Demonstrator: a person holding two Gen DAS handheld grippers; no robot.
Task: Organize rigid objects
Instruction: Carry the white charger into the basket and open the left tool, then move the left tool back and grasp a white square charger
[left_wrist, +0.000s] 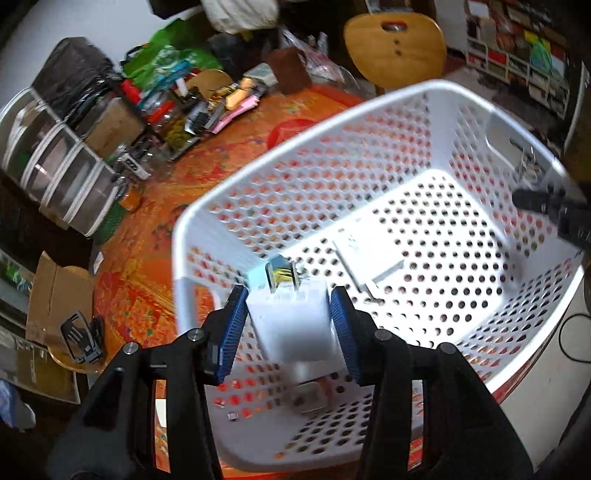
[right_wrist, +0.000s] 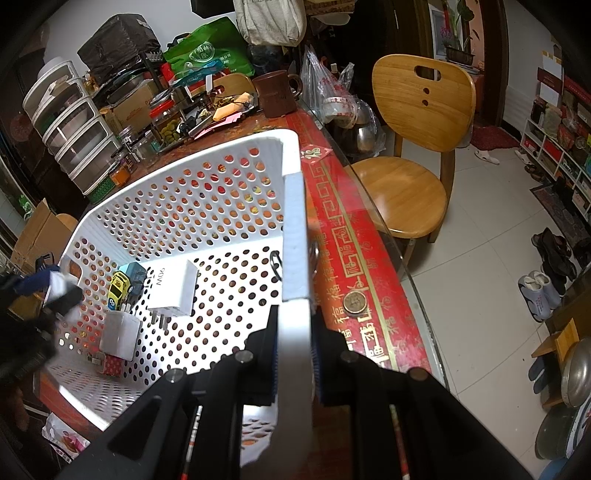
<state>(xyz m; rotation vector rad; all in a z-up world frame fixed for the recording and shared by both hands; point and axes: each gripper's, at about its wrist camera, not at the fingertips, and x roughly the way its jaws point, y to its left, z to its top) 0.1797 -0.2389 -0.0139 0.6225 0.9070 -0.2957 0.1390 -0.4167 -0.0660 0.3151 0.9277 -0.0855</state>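
1. My left hand-held gripper (left_wrist: 290, 325) is clenched on one white block (left_wrist: 291, 321), a charger by the look of it, its blue pads (left_wrist: 232, 332) pressing on both sides. It hangs over the near corner of the basket (left_wrist: 369, 99), above the floor of it.
2. My right hand-held gripper (right_wrist: 293, 354) is clamped on the basket's white rim (right_wrist: 295, 236), one finger inside the wall and one outside.
3. There is one basket, white and full of round holes, standing on the bench (right_wrist: 354, 258) with its red and orange cover.
4. Inside, from the right wrist view, I count two white chargers: a large one (right_wrist: 173, 291) with prongs lying flat, and a smaller one (right_wrist: 120, 334) nearer the corner.
5. One yellow toy car (right_wrist: 119, 290) lies beside a grey-blue toy (right_wrist: 135, 275); I cannot tell what that one is.
6. One small red box (right_wrist: 112, 365) sits just beside the smaller charger.
7. One coin (right_wrist: 355, 302) lies on the bench outside the basket.
8. One wooden chair (right_wrist: 413, 147) stands beyond the bench edge.
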